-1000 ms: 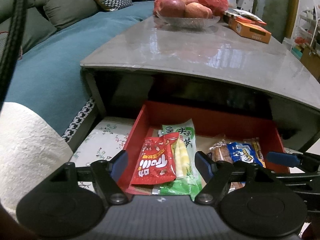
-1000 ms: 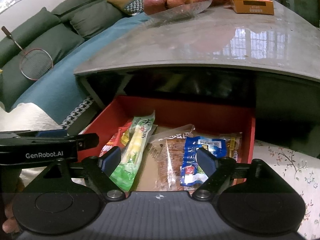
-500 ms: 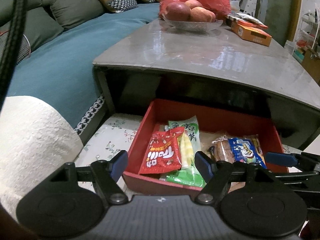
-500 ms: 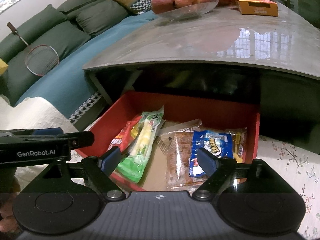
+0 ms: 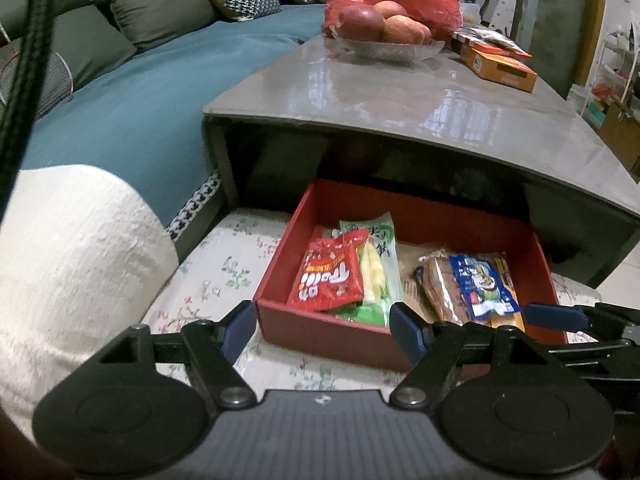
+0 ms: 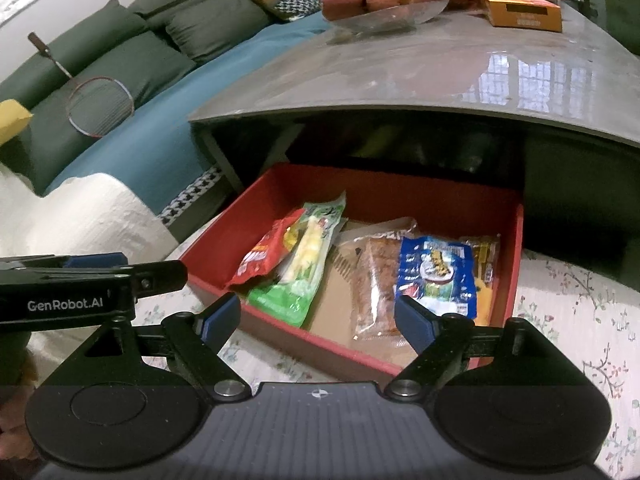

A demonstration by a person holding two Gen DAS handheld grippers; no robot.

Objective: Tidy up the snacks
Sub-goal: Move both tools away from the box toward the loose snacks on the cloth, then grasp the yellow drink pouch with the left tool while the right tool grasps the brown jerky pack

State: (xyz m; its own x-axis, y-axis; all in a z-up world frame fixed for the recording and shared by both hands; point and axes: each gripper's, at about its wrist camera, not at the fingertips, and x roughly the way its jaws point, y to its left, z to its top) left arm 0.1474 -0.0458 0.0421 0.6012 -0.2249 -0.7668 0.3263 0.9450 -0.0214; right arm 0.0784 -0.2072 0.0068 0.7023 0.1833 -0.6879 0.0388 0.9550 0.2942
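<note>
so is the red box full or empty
Partly full: the red box holds several snack packets lying flat, with bare cardboard floor showing between them.

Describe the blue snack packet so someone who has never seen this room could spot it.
Find the grey coffee table; a red box sits on the floor in front of it. The blue packet lies toward its right side, on top of brown clear-wrapped snacks, the only blue wrapper there.

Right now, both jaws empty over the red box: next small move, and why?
Probably ease the right gripper forward and down onto the blue packet. Its jaws stand open and empty, short of the red box, and that packet lies on top of the others, nearest this gripper. The left gripper faces the red candy bag instead.
</note>
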